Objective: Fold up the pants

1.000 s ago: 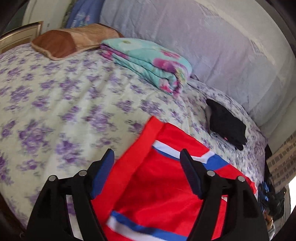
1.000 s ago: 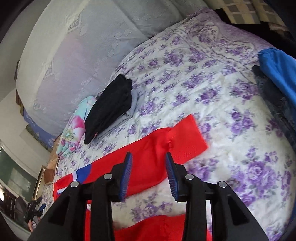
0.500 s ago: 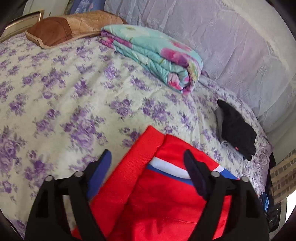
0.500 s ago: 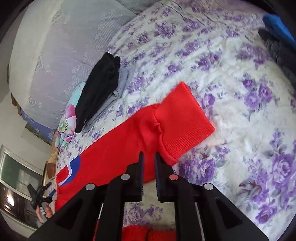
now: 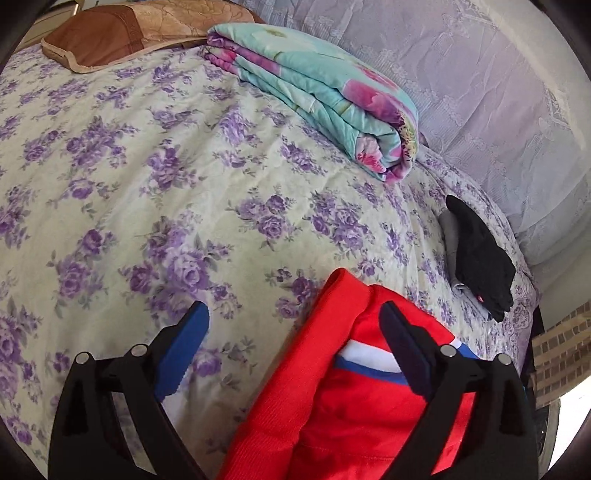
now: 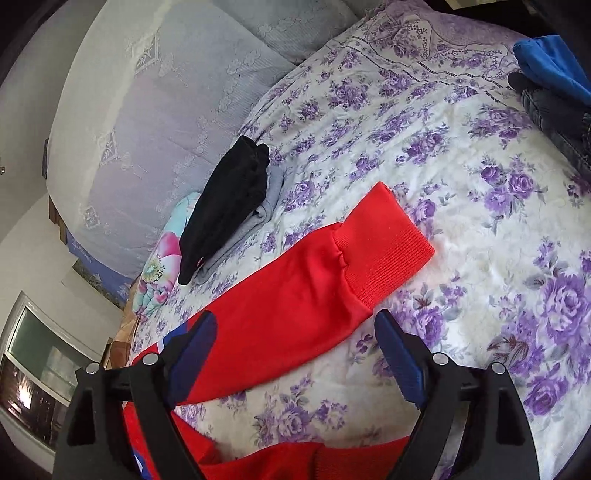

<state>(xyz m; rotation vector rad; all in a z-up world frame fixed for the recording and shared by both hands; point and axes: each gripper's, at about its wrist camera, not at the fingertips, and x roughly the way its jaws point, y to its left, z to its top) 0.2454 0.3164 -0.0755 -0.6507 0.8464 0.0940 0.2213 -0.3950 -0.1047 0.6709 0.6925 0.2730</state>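
Red track pants [image 5: 343, 417] with a white and blue stripe lie on the floral bedspread [image 5: 147, 192]. In the left wrist view the ribbed waistband points up between the fingers. My left gripper [image 5: 295, 325] is open and empty just above it. In the right wrist view one red leg [image 6: 295, 295] with a ribbed cuff lies flat. A second red part shows at the bottom edge. My right gripper [image 6: 295, 332] is open wide over the leg and holds nothing.
A folded floral quilt [image 5: 317, 92] and a brown pillow [image 5: 122, 29] lie at the far side of the bed. A black garment on a grey one [image 6: 229, 199] lies by the wall. Blue and dark clothes [image 6: 550, 85] sit at the right edge.
My right gripper was nearly shut half a second ago and has opened wide, sitting back over the leg. My left gripper has stayed open and shifted forward along the waistband.
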